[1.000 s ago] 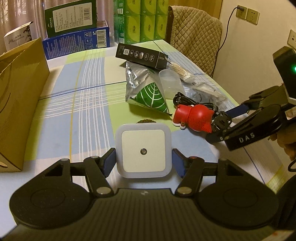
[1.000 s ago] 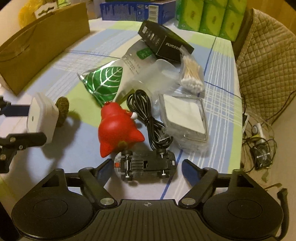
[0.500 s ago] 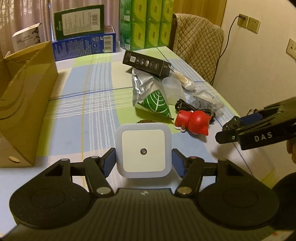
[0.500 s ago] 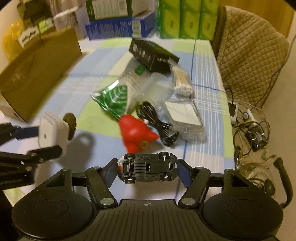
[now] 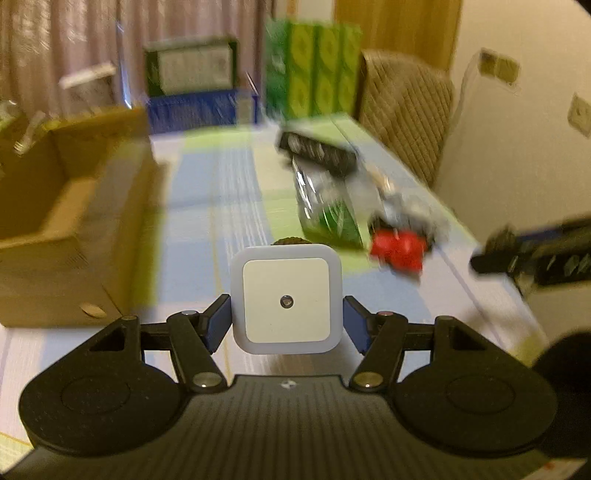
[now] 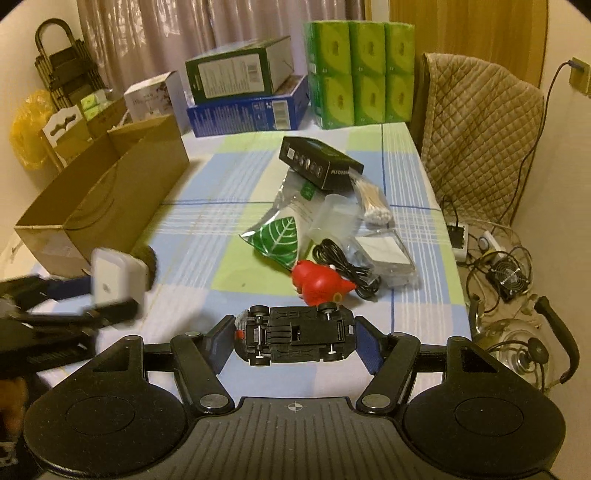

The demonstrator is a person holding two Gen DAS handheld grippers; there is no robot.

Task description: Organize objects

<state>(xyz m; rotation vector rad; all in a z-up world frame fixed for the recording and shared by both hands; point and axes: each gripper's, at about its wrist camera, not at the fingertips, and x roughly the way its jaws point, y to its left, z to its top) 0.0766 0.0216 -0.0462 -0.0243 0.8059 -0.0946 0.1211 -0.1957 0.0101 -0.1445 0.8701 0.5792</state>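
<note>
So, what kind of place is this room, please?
Probably a room in a home, likely a dining area: a table under a checked cloth, a chair with a quilted cover, curtains, and packs of tissues stacked at the far end.

White square night light (image 5: 286, 298) with paler rim and dark centre dot, between blue pads on black left gripper (image 5: 287, 325). Black toy car (image 6: 295, 335), red spot at one end, between blue pads on black right gripper (image 6: 293, 341). Bench cloth (image 6: 207, 221) checked in pale blue, lime green and white, with thin dark blue lines. Brown cardboard box (image 6: 107, 199) along left edge. Red figurine (image 6: 319, 282) near right edge; beside it a black cable (image 6: 343, 264) and a silver pouch with green, white-veined leaf (image 6: 282, 240). Black carton (image 6: 319, 164) with white lettering. Green tissue packs (image 6: 360, 70) at far edge, beside a blue box (image 6: 247, 110). Tan quilted chair cover (image 6: 480, 136).
</note>
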